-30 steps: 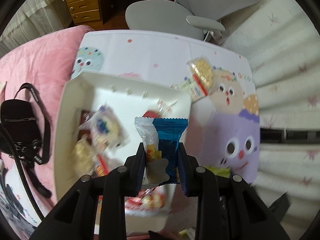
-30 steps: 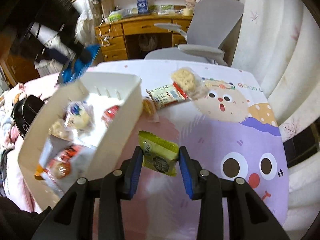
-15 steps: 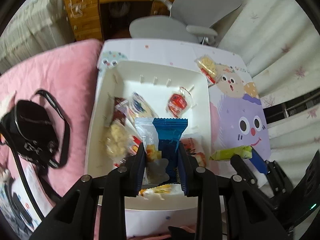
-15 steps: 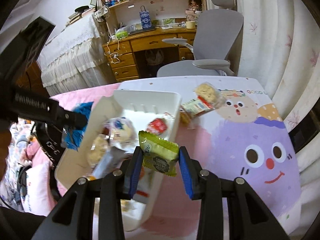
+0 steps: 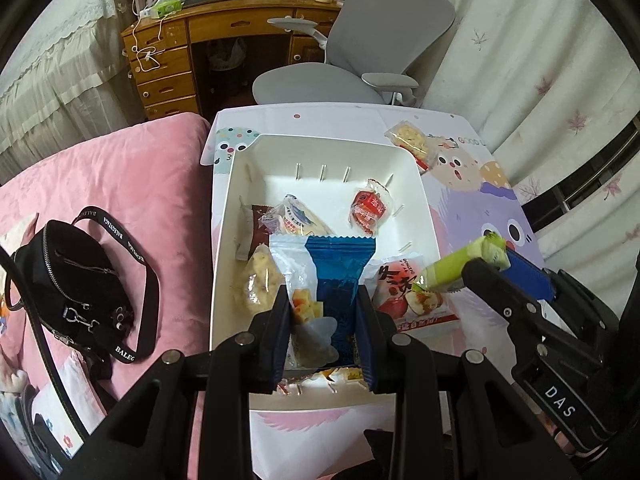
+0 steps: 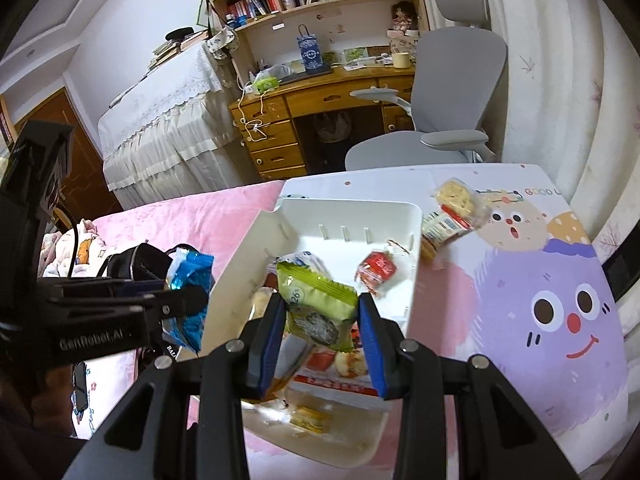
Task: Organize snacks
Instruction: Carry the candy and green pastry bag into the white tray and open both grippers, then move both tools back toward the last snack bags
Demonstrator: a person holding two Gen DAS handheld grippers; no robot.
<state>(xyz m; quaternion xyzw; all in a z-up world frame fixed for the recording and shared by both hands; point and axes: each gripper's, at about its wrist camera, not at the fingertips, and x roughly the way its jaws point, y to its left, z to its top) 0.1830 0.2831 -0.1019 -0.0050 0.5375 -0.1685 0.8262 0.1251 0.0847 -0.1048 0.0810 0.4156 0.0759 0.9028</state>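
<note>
Left gripper (image 5: 323, 322) clamps a blue packet (image 5: 332, 280), held above the white bin (image 5: 224, 240). Right gripper (image 6: 322, 330) clamps a green packet (image 6: 318, 308), also above the bin. Several snacks lie inside the bin, among them a red packet (image 5: 367, 209). A cracker packet (image 6: 454, 210) lies on the mat (image 6: 520, 280) just beyond the bin's far right corner.

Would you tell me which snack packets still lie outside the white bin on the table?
Only the clear-wrapped rice cracker packets beside the white bin's far right corner; the rest are inside or gripped.
</note>
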